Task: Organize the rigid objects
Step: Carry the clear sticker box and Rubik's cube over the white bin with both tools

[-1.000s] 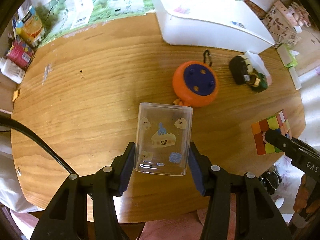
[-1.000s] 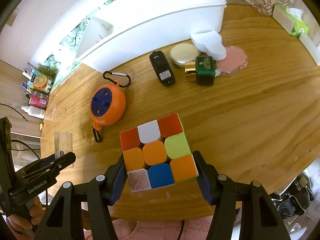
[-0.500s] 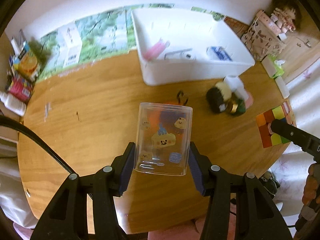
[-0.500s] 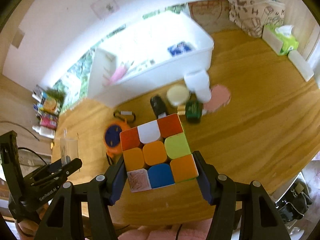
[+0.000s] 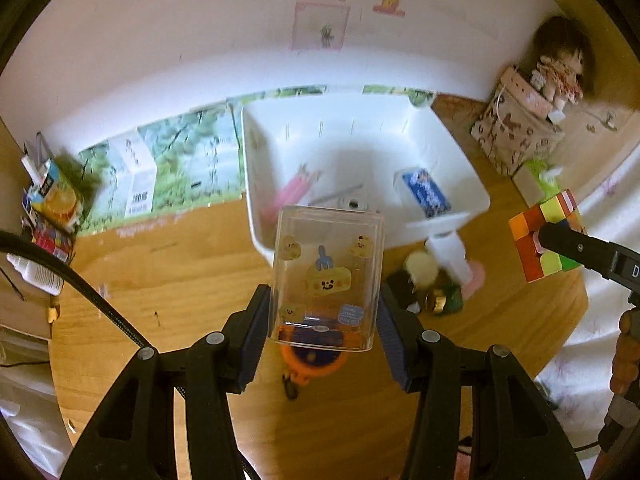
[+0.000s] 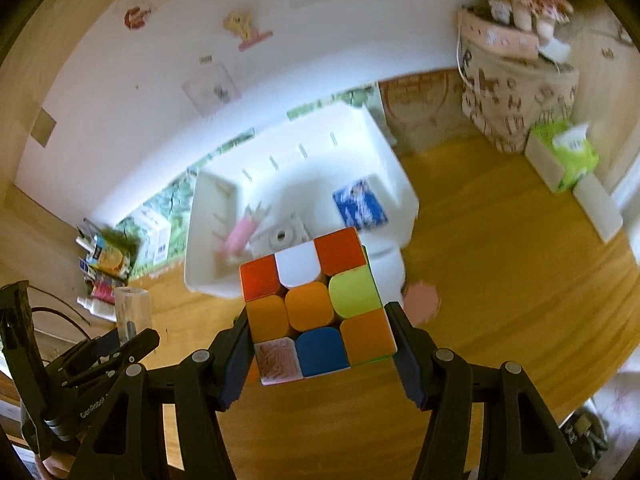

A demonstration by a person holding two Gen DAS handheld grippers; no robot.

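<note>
My left gripper [image 5: 322, 320] is shut on a clear plastic box [image 5: 326, 276] with cartoon stickers and holds it high above the wooden table [image 5: 168, 280]. My right gripper [image 6: 320, 344] is shut on a colourful puzzle cube [image 6: 314, 304], also lifted; the cube shows at the right of the left wrist view [image 5: 546, 236]. A white bin [image 5: 448, 200] stands at the table's back. It holds a pink item [image 5: 292, 194], a blue-labelled box [image 5: 426, 194] and a small white device. An orange round reel [image 5: 310, 360] lies on the table under the clear box.
A white bottle [image 5: 450, 258], a pink disc [image 5: 476, 276], a green-and-gold bottle and a dark item cluster in front of the bin. Snack packs [image 5: 52, 204] stand at the far left. A patterned bag [image 6: 516, 96] and a tissue box [image 6: 568, 156] stand at the far right.
Both grippers have risen well above the table with their objects, toward the bin; its inside now shows and the reel has slid under the clear box.
</note>
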